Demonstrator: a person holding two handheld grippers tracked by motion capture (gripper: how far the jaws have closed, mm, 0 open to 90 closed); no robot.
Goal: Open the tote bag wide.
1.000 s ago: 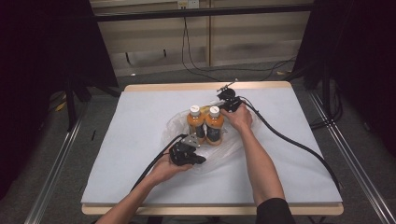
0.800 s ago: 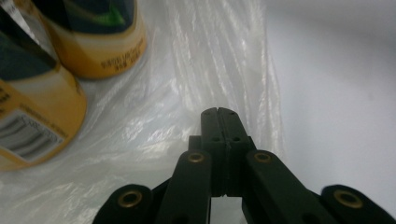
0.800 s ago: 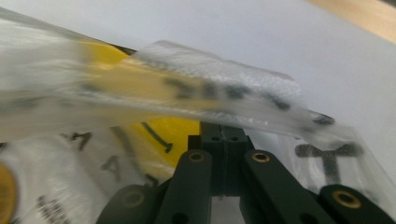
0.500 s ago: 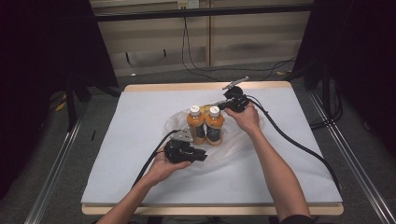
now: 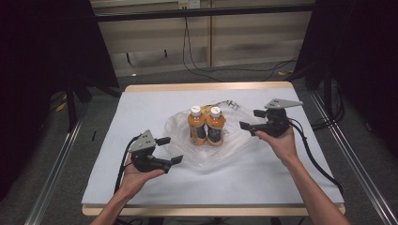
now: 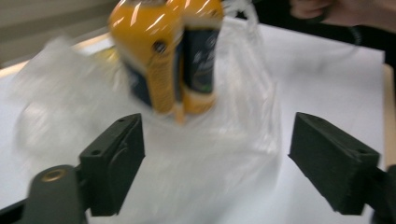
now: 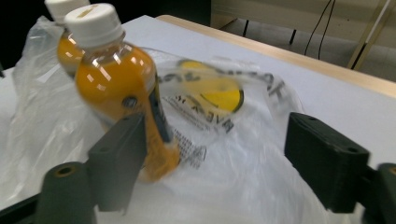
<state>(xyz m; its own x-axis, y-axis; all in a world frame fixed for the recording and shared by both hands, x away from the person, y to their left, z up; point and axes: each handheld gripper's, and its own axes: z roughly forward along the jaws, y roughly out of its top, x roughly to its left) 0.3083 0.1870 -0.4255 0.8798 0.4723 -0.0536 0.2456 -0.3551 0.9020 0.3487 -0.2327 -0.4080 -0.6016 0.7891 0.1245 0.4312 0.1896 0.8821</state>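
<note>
2 orange-filled plastic bottles with white caps [image 5: 206, 126] stand upright, touching, on a crumpled clear plastic bag [image 5: 197, 154] spread flat on the white-covered bench [image 5: 281, 183], presumably so the bag can be drawn up around them. The left hand-held gripper [image 5: 167, 150] sits ahead-left of the bottles, just off the bag's near edge; the right hand-held gripper [image 5: 251, 120] is beside the bag's far side. Both stand wide open, holding nothing; their jaws have just been opening. Compared with 1 second earlier, both have let go of the bag and drawn outward, away from the bottles.
</note>
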